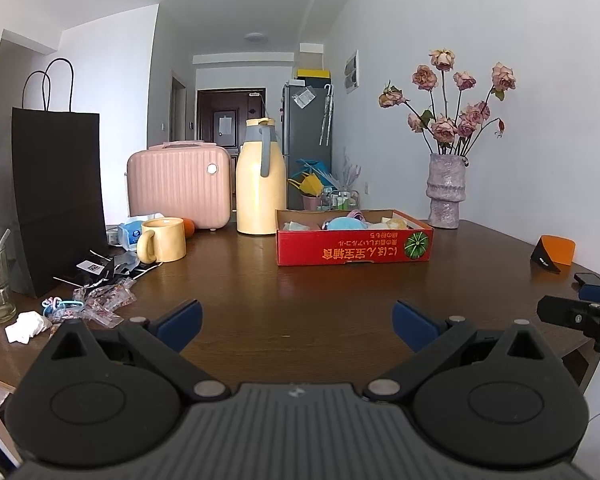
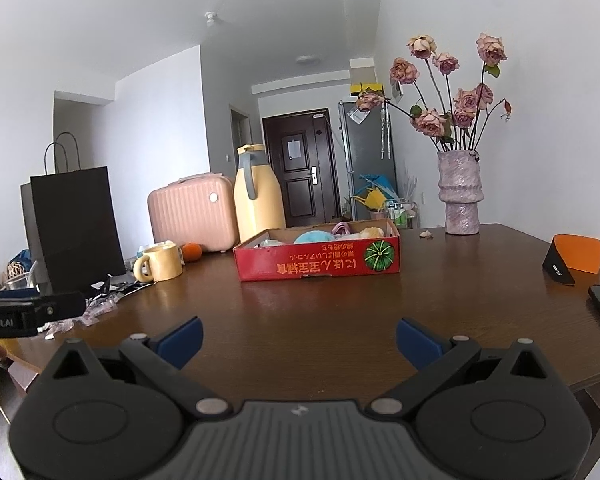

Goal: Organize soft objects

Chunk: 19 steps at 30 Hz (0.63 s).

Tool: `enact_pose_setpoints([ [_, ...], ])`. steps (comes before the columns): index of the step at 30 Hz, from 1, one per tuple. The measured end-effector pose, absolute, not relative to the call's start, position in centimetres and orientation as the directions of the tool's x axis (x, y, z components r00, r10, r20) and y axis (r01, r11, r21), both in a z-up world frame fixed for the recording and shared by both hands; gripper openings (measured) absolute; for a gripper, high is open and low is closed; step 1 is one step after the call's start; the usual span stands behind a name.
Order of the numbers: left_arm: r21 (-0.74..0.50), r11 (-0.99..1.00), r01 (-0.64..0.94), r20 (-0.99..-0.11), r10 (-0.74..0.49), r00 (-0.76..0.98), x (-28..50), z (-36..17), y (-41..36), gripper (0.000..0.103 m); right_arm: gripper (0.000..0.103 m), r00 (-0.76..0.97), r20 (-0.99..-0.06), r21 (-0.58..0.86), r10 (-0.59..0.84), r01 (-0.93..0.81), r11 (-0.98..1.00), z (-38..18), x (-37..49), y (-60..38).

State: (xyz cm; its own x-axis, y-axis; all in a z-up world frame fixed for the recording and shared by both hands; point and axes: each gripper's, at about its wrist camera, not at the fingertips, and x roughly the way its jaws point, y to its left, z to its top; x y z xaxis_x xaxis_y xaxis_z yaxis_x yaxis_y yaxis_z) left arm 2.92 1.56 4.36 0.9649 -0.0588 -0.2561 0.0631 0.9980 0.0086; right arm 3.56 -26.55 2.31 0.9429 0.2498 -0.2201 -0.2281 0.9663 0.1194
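**Both grippers empty, soft things boxed ahead**

Held low over the near edge of the dark brown wooden table (image 1: 300, 280), side by side, aimed at the shallow red cardboard box with the printed green pumpkin (image 1: 354, 244). Well ahead of both sets of jaws, slightly right of centre for the left gripper (image 1: 298, 326) and near dead centre for the right gripper (image 2: 299, 343). Probably a resting or start pose, judged from the bare wood between fingers and box.

Inside the box: a pale blue plush lump (image 2: 314, 237), a pink-purple piece (image 2: 342, 228) and cream soft bits, packed low behind the cardboard wall, likely gathered there as the sorting bin.

Left of the left jaws, on the table edge: crumpled white tissue (image 1: 26, 326) and a scatter of clear patterned wrappers (image 1: 100, 300), possibly next to sort.

Left jaws spread wide, blue pads (image 1: 180, 322) apart, nothing between, touching nothing. Right jaws equally wide, blue pads (image 2: 182, 340) clear of the tabletop, holding nothing.
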Motion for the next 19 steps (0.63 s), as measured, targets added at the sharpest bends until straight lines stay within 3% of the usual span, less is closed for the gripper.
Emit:
enact_pose_setpoints([
  [19,0.008,0.996,0.091,-0.243,-0.086,0.966,3.06,4.01,1.48,0.103,0.103,0.952,-0.206,0.117,0.225,-0.205,0.972,2.22,3.71,-26.78],
])
